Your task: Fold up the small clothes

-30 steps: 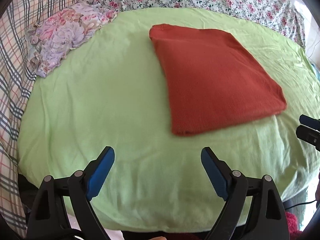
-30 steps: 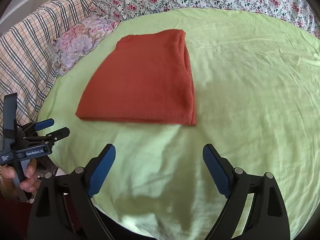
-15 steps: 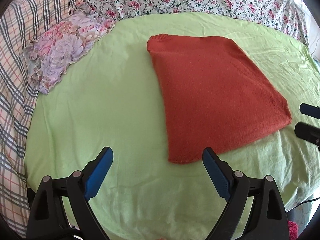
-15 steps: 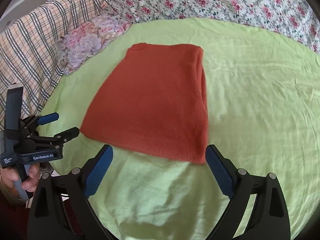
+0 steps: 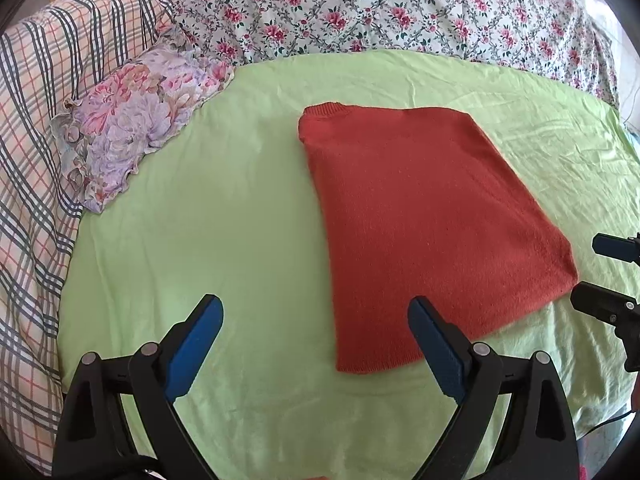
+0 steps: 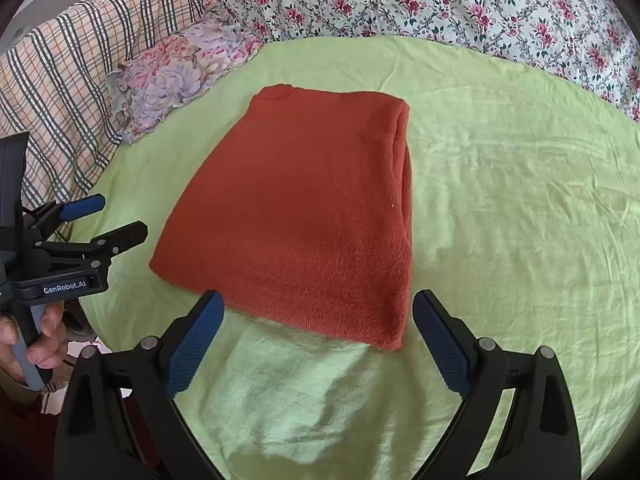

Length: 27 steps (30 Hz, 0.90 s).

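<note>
Rust-red knit sweater (image 5: 420, 232) lies folded into a flat rectangle on the light green sheet (image 5: 224, 216); ribbed collar at the far corner, doubled layers showing along its right edge in the right wrist view (image 6: 304, 208).

Left claw (image 5: 316, 344) hovers over the sheet, jaws wide and opening – nothing between them but bare green sheet, plus the sweater's near left corner just ahead of the right finger. No contact with the cloth.

Right claw (image 6: 318, 338) hangs above the sweater's near edge, jaws spread wide apart, nothing clamped. The hem sits just ahead of and between the blue pads (image 6: 192, 340); pads clear of it.

From the right claw, the left claw (image 6: 102, 220) shows off to the left, held by a hand (image 6: 32, 340) at the sheet's edge – beside the sweater, not touching.

Beyond both claws: a purple-pink flowered cushion (image 5: 136, 120) far left of the sweater, a plaid blanket (image 5: 36, 128) further left, and a rose-print bedspread (image 5: 400, 12) across the back.
</note>
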Each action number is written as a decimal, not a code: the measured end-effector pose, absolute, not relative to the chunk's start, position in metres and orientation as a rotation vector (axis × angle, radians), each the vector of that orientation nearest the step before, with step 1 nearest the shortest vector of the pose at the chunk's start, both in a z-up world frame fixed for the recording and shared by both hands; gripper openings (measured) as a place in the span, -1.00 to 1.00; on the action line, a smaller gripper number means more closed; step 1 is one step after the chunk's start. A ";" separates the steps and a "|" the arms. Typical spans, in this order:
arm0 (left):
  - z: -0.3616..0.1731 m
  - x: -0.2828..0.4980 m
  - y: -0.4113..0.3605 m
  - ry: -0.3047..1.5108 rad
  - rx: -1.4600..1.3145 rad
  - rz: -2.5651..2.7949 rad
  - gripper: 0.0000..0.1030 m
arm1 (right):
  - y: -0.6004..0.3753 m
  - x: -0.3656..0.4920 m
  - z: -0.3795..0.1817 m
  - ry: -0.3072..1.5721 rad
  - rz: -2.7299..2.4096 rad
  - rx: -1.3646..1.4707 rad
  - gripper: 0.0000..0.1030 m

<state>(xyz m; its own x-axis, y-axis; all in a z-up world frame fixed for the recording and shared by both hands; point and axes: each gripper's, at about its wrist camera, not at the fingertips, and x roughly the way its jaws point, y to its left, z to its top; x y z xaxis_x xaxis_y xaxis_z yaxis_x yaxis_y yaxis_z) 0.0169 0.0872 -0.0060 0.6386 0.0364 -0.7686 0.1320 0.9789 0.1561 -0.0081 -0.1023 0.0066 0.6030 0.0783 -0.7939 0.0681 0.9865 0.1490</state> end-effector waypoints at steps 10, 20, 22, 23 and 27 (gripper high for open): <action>-0.015 0.022 0.082 0.902 0.224 -0.075 0.83 | -0.107 -0.003 0.010 0.914 -0.012 0.216 0.86; -0.011 0.028 0.076 0.894 0.205 -0.092 0.83 | -0.103 0.003 0.012 0.908 0.002 0.211 0.86; -0.010 0.030 0.075 0.894 0.200 -0.098 0.83 | -0.106 0.005 0.010 0.911 0.003 0.226 0.86; -0.010 0.031 0.075 0.894 0.198 -0.099 0.83 | -0.107 0.006 0.009 0.912 0.004 0.232 0.86; -0.007 0.034 0.072 0.893 0.192 -0.108 0.83 | -0.107 0.008 0.006 0.922 0.002 0.244 0.86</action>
